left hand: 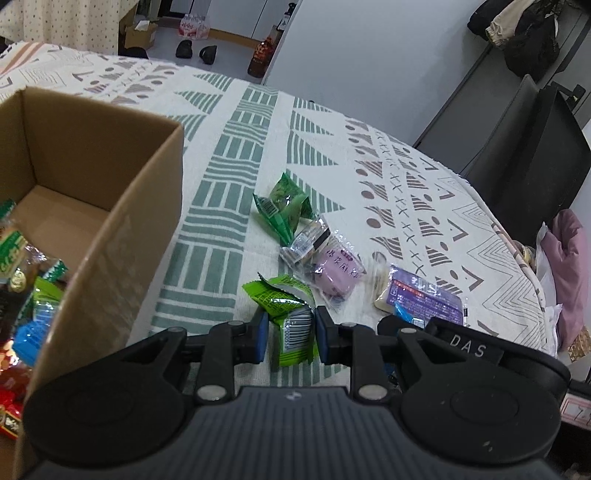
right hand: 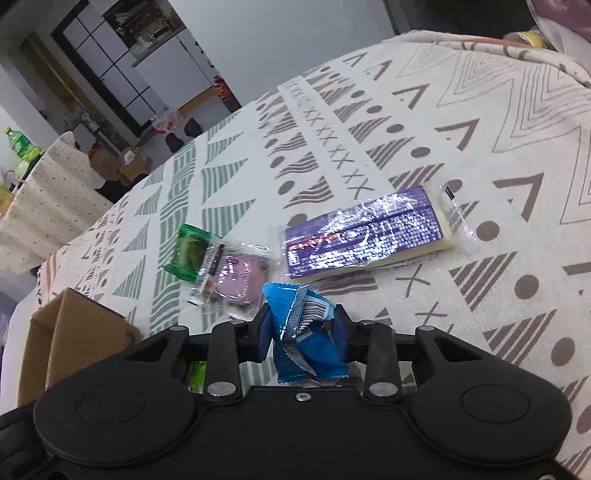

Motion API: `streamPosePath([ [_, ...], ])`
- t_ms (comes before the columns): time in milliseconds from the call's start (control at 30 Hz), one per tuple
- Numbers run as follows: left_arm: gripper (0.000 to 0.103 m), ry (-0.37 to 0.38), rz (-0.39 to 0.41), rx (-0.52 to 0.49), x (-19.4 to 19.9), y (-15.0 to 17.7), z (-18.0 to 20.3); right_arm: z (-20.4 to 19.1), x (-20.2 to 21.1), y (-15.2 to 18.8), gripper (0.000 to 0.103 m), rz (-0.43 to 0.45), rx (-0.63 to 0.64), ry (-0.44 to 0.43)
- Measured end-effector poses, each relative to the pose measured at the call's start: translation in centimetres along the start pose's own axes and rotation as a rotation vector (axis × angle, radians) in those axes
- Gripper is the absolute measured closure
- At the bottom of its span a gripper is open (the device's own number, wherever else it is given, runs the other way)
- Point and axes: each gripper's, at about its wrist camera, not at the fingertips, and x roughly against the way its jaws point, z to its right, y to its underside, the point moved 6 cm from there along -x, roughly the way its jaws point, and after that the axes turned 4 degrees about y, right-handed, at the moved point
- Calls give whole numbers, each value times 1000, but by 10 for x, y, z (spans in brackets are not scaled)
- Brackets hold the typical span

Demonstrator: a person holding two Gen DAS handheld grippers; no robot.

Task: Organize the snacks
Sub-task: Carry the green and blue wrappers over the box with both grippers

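Observation:
My left gripper [left hand: 290,334] is shut on a light green snack packet [left hand: 291,321] just above the patterned tablecloth [left hand: 221,177], right of the cardboard box [left hand: 122,229]. My right gripper [right hand: 303,332] is shut on a blue snack packet [right hand: 308,332]. On the cloth lie a dark green packet [left hand: 284,208], a clear-wrapped pink cake [left hand: 334,269] and a purple-wrapped wafer block [left hand: 424,299]. The right wrist view shows the same three: dark green packet [right hand: 188,253], pink cake [right hand: 236,277], purple block [right hand: 365,236]. The box holds several snacks [left hand: 22,295].
A black office chair [left hand: 524,147] and a pink cushion [left hand: 569,266] stand past the table's right edge. Shoes [left hand: 195,51], a bottle [left hand: 262,55] and water bottles [left hand: 192,27] are on the floor beyond the far edge. The box corner [right hand: 74,325] shows at left in the right wrist view.

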Motion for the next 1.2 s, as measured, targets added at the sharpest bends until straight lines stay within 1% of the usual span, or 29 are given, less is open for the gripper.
streamPosePath([
  [200, 78, -20, 11, -31, 12, -1, 7, -6, 21, -7, 71, 40, 6, -44],
  [533, 78, -52, 72, -77, 43, -9, 17, -24, 48, -13, 71, 91, 26, -131],
  [867, 78, -99, 143, -82, 78, -25, 10, -41, 73, -18, 71, 137, 52, -185],
  [1200, 78, -126, 220, -73, 118, -39, -2, -71, 96, -15, 71, 180, 108, -235],
])
